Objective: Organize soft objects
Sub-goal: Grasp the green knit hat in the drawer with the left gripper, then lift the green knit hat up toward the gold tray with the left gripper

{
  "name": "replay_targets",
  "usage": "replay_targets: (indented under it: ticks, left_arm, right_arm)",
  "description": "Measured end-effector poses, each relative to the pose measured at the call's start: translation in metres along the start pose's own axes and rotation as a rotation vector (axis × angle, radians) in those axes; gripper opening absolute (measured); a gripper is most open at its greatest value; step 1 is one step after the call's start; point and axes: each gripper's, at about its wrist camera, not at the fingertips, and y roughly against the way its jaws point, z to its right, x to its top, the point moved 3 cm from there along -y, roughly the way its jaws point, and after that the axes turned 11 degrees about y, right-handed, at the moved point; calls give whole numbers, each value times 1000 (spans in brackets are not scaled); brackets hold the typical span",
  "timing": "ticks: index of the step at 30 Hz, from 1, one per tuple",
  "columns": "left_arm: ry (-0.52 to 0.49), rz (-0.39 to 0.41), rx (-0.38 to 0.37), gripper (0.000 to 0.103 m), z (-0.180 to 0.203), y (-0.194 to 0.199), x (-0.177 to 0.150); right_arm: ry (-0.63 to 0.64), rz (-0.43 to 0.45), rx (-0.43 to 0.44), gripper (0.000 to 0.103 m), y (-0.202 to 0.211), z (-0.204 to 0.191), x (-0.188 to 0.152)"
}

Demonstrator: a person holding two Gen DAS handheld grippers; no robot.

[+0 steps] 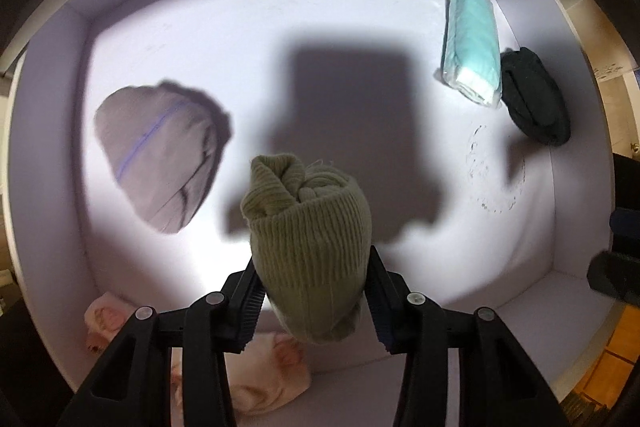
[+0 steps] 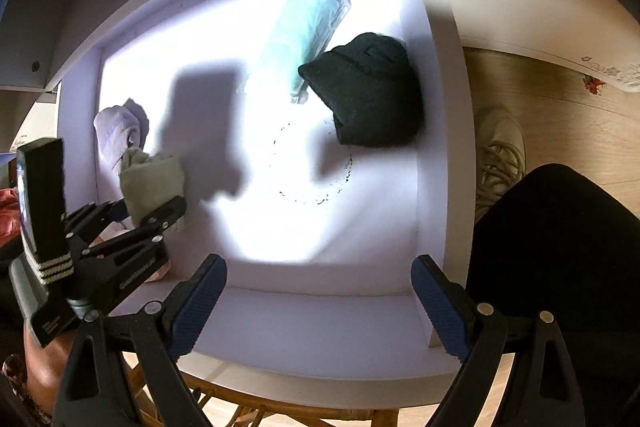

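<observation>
Two wrist cameras are looking down into a shallow white box (image 1: pixel 120 3) with low walls, brightly lit in the middle.

The left gripper (image 1: pixel 316 291) is pointing straight down, and its jaws are gripping a rolled olive-green knitted beanie (image 1: pixel 308 239) from both sides, the ribbed roll sticking out beyond the fingertips. In the right wrist view this gripper (image 2: pixel 154 209) is sitting at about 9 o'clock, with the green beanie (image 2: pixel 152 183) poking out of it.

Seen from the left wrist, a grey folded garment with a thin purple stripe (image 1: pixel 160 151) is lying on the box floor at about 9 o'clock, apart from the beanie. At about 2 o'clock a turquoise cloth in a clear plastic bag (image 1: pixel 472 43) is lying beside a dark, almost black knitted hat (image 1: pixel 534 99), the two touching along one edge. A pale pink soft item (image 1: pixel 264 371) is showing at about 6 o'clock, partly hidden behind the jaws.

The right gripper (image 2: pixel 320 307) is hovering over the near wall of the box, jaws standing wide open with nothing between them. At about 4 o'clock in its view, a person's dark trouser leg (image 2: pixel 560 267) and a light laced shoe (image 2: pixel 500 155) are standing on a wooden floor (image 2: pixel 560 131).
</observation>
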Motion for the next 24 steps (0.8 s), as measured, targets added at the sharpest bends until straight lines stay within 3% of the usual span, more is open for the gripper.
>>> replay_targets:
  ticks: [11,17,24]
  left_arm:
    - [-12,87,-33,45,20,57,-18]
    - [-27,136,-66,45,-1,88,-22]
    - [-94,223,-128,45,-22,154,-33]
  right_arm:
    - [20,-2,-12,94,-4,-5,0]
    - [29,1,-24,94,-3,-5,1]
    - [31,-6,-25,94,-5,-6,0]
